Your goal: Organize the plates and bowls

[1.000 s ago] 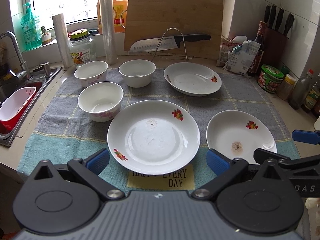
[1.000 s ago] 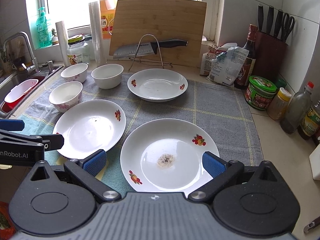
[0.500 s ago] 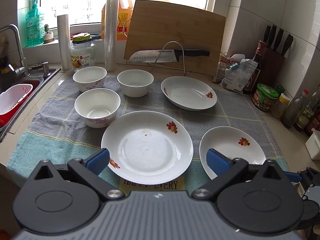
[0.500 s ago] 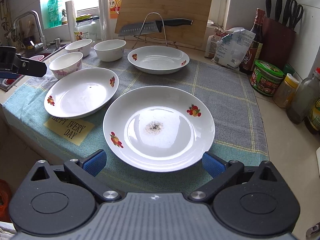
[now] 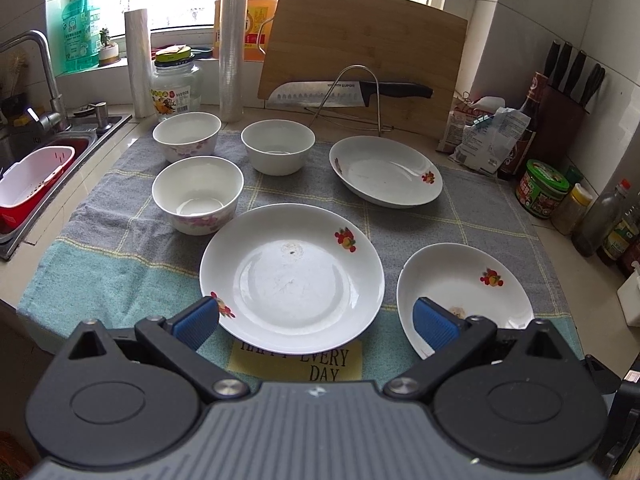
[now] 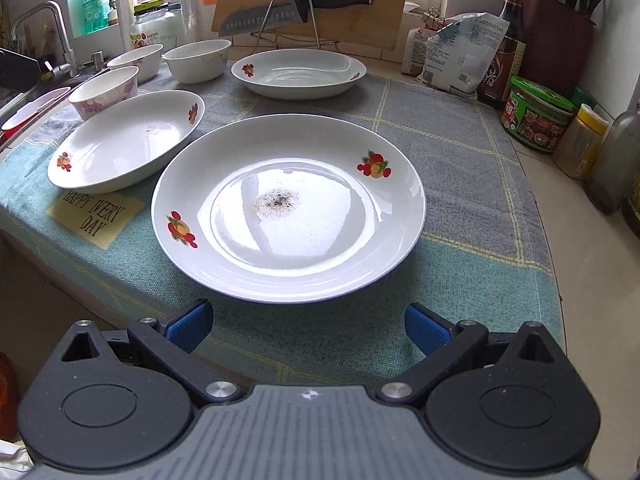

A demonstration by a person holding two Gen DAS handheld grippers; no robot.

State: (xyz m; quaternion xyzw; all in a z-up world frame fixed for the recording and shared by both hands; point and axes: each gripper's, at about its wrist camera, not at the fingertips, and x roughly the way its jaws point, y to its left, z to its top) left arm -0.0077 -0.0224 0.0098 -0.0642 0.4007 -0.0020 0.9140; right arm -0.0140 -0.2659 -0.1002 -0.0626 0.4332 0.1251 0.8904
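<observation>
We hold the left claw (image 5: 316,322) wide open, gripping nothing, just short of the near plate (image 5: 292,282) on the cloth (image 5: 100,272). Our right claw (image 6: 308,326) is likewise spread and empty before the stained plate (image 6: 288,208). A third plate (image 5: 386,170) lies farther back on the worktop, with three bowls (image 5: 198,194) grouped to its left, near the sink (image 5: 36,176).
</observation>
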